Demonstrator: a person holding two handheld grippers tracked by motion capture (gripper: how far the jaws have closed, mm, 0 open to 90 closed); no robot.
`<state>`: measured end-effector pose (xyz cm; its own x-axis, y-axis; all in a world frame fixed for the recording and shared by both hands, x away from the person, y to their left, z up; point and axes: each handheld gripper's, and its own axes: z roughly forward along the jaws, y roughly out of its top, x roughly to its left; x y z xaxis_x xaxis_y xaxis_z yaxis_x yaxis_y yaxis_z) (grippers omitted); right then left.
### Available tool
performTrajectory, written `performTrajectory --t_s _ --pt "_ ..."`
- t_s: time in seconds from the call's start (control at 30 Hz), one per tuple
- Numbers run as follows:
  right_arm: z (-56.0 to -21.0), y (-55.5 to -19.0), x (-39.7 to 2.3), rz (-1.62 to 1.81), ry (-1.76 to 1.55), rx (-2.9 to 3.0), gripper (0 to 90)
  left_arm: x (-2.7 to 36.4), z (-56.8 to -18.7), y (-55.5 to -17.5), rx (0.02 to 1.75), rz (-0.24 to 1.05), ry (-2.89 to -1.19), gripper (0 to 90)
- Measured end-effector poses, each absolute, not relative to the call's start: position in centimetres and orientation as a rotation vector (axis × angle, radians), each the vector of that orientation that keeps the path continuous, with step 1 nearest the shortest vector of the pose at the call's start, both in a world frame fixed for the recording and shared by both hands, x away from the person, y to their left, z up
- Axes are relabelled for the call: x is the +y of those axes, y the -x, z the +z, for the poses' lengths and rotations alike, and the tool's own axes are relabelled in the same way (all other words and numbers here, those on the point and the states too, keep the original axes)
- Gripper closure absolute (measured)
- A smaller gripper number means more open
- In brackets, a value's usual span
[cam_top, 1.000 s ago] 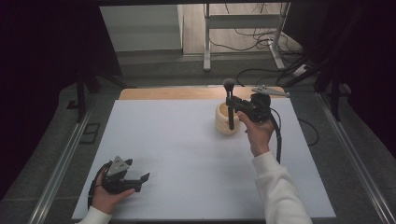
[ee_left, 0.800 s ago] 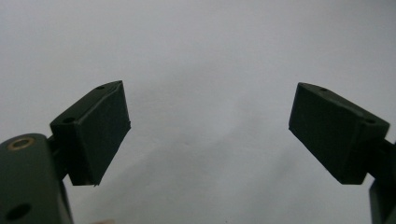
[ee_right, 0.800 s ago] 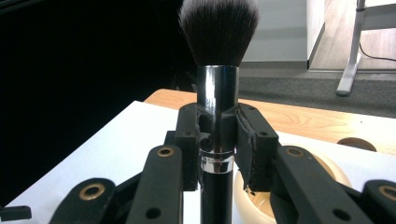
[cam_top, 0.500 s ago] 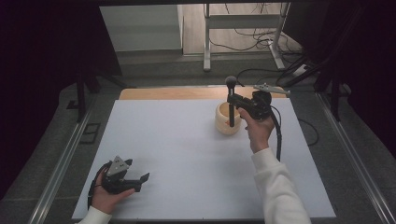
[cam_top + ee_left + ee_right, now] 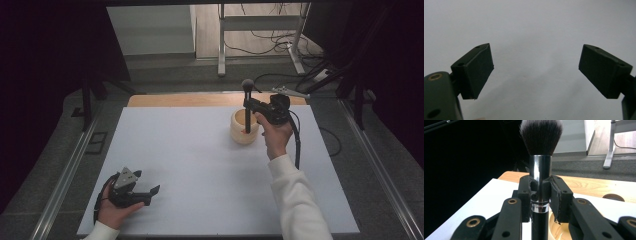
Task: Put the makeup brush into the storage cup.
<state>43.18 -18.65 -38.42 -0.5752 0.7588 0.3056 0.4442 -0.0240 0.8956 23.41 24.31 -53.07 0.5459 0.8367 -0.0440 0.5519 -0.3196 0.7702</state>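
A white table (image 5: 200,165) fills the middle of the high view, with a strip of bare wood (image 5: 180,100) along its far edge and grey floor around it. Beyond the table stand the metal legs of a frame (image 5: 221,37), loose cables on the floor, and dark surroundings to either side. At the table's near left corner the left gripper (image 5: 150,192) rests low on the surface in the person's hand, its jaws spread wide apart and holding nothing; the left gripper view shows the two black jaws open over plain white tabletop. Toward the far right, the right gripper (image 5: 248,102) is clamped on the metal collar of a makeup brush (image 5: 247,107), which stands upright with its dark bristles on top. The brush handle reaches down into a pale wooden cup (image 5: 242,131) standing on the table. Compared with half a second ago, the brush looks slightly lower in the cup, the right hand is near the same spot, and the left gripper lies where it was
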Motion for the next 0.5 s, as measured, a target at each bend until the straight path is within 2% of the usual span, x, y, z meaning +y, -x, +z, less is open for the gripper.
performTrajectory --t_s 0.5 --pt "-38.2 -44.5 -18.8 1.643 -1.298 1.934 71.8 24.3 -53.1 -23.4 1.121 0.471 -2.012 13.3"
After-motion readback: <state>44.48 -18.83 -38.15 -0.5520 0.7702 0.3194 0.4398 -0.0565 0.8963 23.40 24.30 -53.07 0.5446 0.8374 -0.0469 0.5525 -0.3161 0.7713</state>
